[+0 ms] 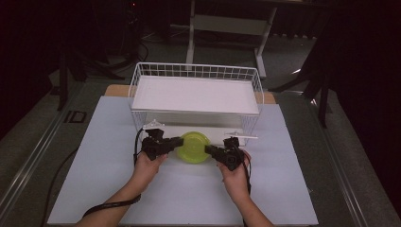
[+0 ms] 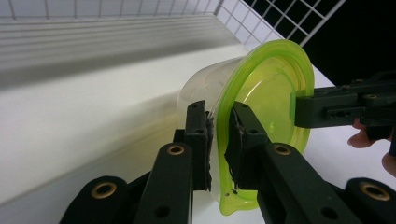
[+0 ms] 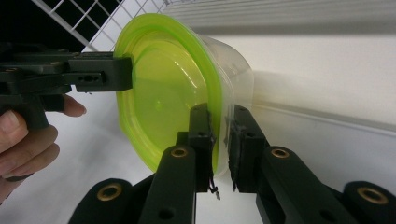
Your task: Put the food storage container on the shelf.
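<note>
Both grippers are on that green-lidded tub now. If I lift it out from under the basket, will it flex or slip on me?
The tub looks like thin clear plastic and seems empty, so probably light. Both the left gripper and right gripper pinch only its lid rim, which may flex or pop off under a hard squeeze. Smooth plastic could slip between the jaws, and a round body would likely roll if dropped.

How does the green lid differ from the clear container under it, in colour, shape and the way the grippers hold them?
The lid is translucent yellow-green; the container is clear and colourless. The lid is a flat disc with a raised rim and a small tab; the container is a deeper tub. The lid's rim flares wider than the container's wall. Both are plastic, and the left hand-held gripper and right hand-held gripper pinch them together.
</note>
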The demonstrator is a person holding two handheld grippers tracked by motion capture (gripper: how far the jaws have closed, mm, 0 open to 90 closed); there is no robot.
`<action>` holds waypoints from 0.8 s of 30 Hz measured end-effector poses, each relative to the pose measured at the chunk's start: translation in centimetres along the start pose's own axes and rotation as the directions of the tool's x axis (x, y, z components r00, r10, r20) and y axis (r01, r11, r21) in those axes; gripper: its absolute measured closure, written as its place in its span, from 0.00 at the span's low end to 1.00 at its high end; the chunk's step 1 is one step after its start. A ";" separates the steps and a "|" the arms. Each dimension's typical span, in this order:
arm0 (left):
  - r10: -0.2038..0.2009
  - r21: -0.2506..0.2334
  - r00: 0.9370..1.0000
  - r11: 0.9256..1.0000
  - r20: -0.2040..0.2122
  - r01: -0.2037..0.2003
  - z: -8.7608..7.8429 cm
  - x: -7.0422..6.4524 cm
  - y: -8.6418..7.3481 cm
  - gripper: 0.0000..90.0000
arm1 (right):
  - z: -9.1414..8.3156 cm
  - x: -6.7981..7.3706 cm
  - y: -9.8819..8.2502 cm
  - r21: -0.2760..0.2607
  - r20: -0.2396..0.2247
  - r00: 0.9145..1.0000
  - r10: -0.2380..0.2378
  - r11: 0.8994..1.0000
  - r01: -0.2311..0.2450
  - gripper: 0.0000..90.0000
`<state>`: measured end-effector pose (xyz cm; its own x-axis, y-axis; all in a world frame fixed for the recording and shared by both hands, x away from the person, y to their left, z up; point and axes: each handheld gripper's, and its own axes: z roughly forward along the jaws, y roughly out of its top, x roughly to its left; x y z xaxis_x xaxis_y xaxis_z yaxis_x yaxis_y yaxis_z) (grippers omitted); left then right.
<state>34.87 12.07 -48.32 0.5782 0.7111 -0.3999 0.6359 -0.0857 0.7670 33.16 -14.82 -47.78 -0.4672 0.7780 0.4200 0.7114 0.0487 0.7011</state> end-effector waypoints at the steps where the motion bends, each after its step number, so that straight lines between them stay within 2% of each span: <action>1: -0.006 0.002 1.000 1.000 0.001 0.006 0.1 0.2 0.1 0.89 | 0.2 -0.1 0.1 0.000 0.000 1.000 -0.001 1.000 0.001 0.90; 5: -0.021 0.006 1.000 1.000 -0.006 0.021 0.5 0.9 0.3 0.89 | 0.7 -0.2 0.4 0.000 0.007 1.000 0.003 1.000 -0.003 0.90; 14: -0.017 0.015 0.999 1.000 -0.032 0.017 1.7 1.7 0.2 0.88 | 2.3 -0.9 0.5 0.002 0.038 0.999 0.000 1.000 0.000 0.89; 15: -0.028 0.007 0.999 1.000 -0.027 0.029 1.7 1.7 0.2 0.88 | 2.5 -0.9 0.5 0.003 0.045 0.999 -0.001 1.000 0.000 0.89; 19: -0.023 -0.006 1.000 1.000 -0.016 0.023 1.9 1.8 0.4 0.88 | 2.6 -1.3 0.7 -0.012 0.045 0.999 0.018 1.000 -0.018 0.89; 20: -0.036 -0.005 0.999 0.999 -0.011 0.036 1.9 1.8 0.3 0.88 | 2.6 -1.3 0.7 -0.012 0.045 0.999 0.018 1.000 -0.018 0.89; 22: -0.022 0.003 1.000 1.000 0.002 0.022 1.8 2.1 0.3 0.88 | 2.6 -1.3 0.7 -0.015 0.050 0.999 0.009 1.000 -0.009 0.89; 24: -0.037 0.001 0.999 0.999 0.011 0.037 1.7 2.0 0.2 0.82 | 2.6 -1.1 0.8 -0.021 0.056 0.998 -0.002 1.000 0.003 0.89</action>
<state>37.04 12.31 -49.79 0.5598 0.7063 -0.4333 0.6571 -0.0598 0.7515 35.56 -13.98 -49.19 -0.4386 0.8118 0.3855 0.6986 0.0381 0.7145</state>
